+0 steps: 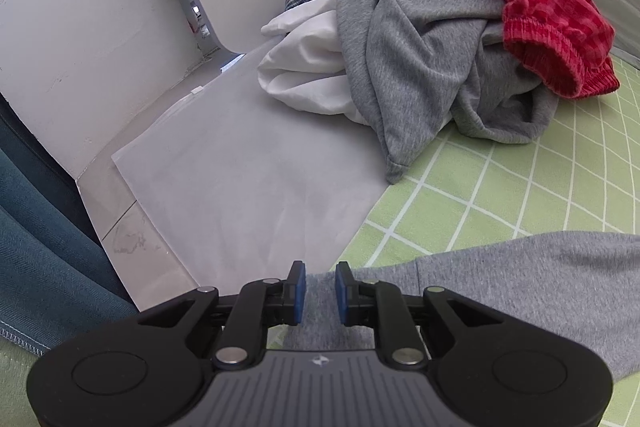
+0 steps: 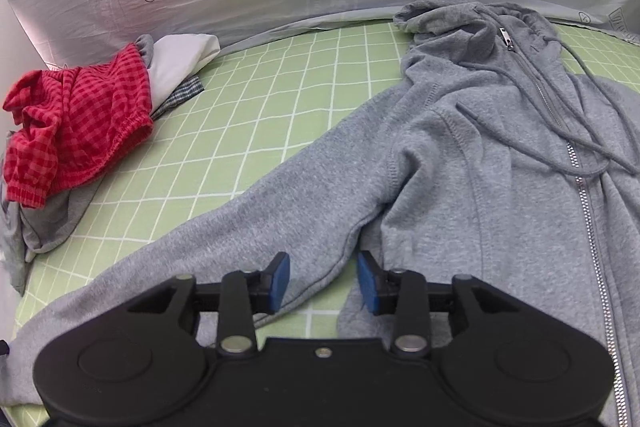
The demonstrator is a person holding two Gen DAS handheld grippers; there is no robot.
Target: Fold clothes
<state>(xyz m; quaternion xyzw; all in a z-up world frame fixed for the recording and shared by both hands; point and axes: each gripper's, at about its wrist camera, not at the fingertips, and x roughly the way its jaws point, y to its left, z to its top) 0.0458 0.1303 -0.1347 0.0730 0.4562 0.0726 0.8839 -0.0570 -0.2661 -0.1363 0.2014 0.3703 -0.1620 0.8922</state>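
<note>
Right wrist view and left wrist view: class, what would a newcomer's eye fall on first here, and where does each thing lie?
The grey zip-up hooded sweatshirt lies spread flat on the green grid-patterned sheet, one sleeve stretched out to the left in the right wrist view. The crumpled red checked garment tops a heap of clothes at the left. The right tool hangs open above the sleeve's underarm seam.

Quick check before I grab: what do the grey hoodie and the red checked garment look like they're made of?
Grey hoodie: looks like heathered cotton-blend fleece or sweatshirt knit, matte and soft, with a flecked surface, visible stitched seams and what looks like a metal zip. Red checked garment: seems a thin woven or light knit fabric, matte, with a gathered elastic cuff; the exact fibre cannot be told.
</note>
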